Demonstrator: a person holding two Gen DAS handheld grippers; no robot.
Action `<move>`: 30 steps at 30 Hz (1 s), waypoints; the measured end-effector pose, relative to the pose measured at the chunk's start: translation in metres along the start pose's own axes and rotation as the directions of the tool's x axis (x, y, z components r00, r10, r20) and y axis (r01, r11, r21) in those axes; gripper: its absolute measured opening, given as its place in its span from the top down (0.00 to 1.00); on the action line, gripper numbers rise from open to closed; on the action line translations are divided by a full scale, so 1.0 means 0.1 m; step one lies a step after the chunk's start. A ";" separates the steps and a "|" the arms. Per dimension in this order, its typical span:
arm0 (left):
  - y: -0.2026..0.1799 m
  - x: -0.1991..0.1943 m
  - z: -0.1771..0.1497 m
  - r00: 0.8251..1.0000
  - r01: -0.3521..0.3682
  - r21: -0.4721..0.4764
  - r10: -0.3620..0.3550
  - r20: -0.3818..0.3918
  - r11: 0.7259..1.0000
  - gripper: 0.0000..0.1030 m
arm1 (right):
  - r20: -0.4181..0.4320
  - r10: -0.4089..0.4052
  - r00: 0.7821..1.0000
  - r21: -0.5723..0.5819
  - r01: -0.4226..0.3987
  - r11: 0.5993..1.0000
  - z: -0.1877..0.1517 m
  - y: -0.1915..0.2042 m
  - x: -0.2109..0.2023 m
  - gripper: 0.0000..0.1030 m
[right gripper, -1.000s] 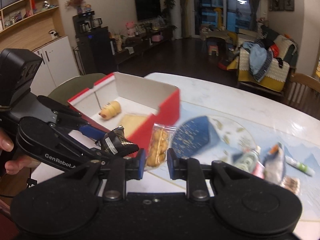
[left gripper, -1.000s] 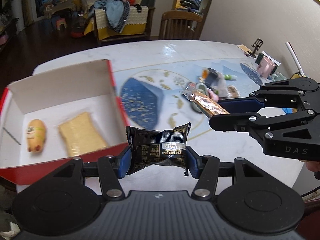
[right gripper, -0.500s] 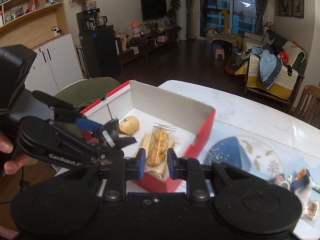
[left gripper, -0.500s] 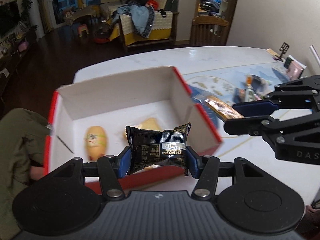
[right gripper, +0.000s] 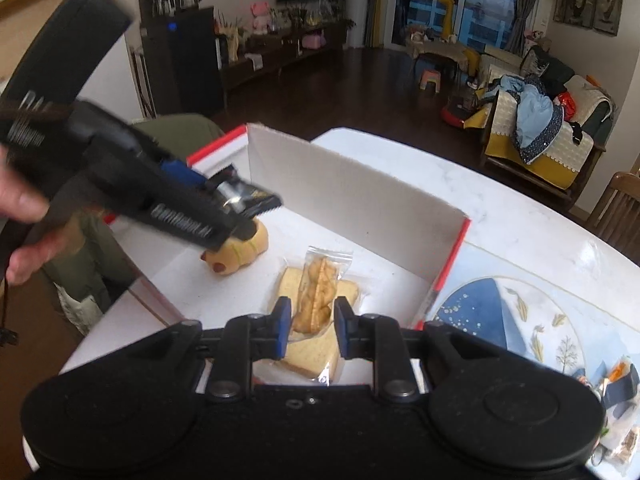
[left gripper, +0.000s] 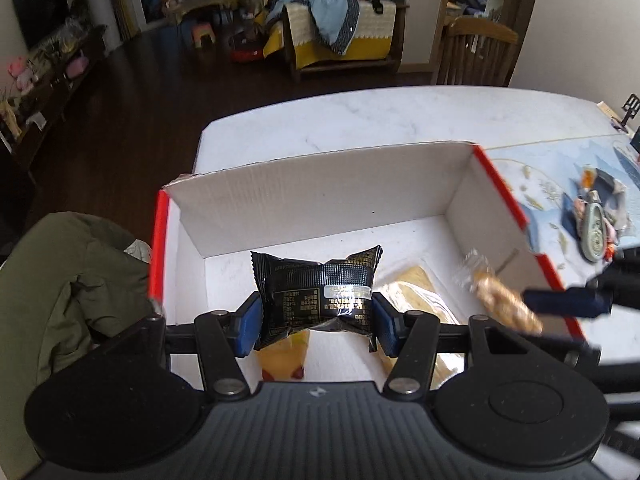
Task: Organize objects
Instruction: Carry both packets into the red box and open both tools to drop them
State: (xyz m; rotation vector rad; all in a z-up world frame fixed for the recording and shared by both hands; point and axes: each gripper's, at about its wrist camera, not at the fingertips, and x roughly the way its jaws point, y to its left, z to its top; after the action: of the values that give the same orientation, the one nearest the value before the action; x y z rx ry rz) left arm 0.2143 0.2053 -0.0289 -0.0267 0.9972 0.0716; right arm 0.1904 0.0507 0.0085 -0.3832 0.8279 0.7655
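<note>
I had two grippers and each carried one snack. My left gripper (left gripper: 316, 322) was clenched on a black packet (left gripper: 316, 294), both blue pads pressed into its sides. My right gripper (right gripper: 308, 326) was clamped on a clear bag of twisted biscuits (right gripper: 318, 290). Both hung over the near half of one red-edged box (left gripper: 320, 196). Two things lay on the box floor: a wrapped bread slice (right gripper: 310, 356) right under my right jaws and a small bun (right gripper: 240, 252) to its left, under my left jaws. The far half of the floor was bare white, open up to the far wall; the right wall stood close beside my right gripper. Beyond the box, on the table (left gripper: 400, 116) to the right, a small heap of wrapped items (left gripper: 598, 226) waited, too blurred to count. A second earlier both grippers had been over the table short of the box; since then they had come in above it, grips unchanged.
</note>
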 end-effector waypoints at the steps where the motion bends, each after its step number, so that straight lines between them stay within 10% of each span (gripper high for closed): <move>1: 0.00 0.06 0.04 1.000 -0.007 -0.003 0.007 -0.009 1.000 0.46 | -0.012 -0.003 1.000 0.002 0.003 1.000 0.01 0.01 0.05 0.79; 30: -0.21 1.00 0.32 0.979 -0.017 0.095 0.036 -0.201 0.995 0.44 | -0.183 0.008 0.983 0.089 0.009 0.996 0.04 0.02 0.74 0.79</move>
State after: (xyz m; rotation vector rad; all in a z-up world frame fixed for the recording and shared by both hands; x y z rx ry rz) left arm 0.2966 0.1909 -0.0952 0.0655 1.2042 0.0479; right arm 0.2232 0.0879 -0.0466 -0.3773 1.0320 0.6967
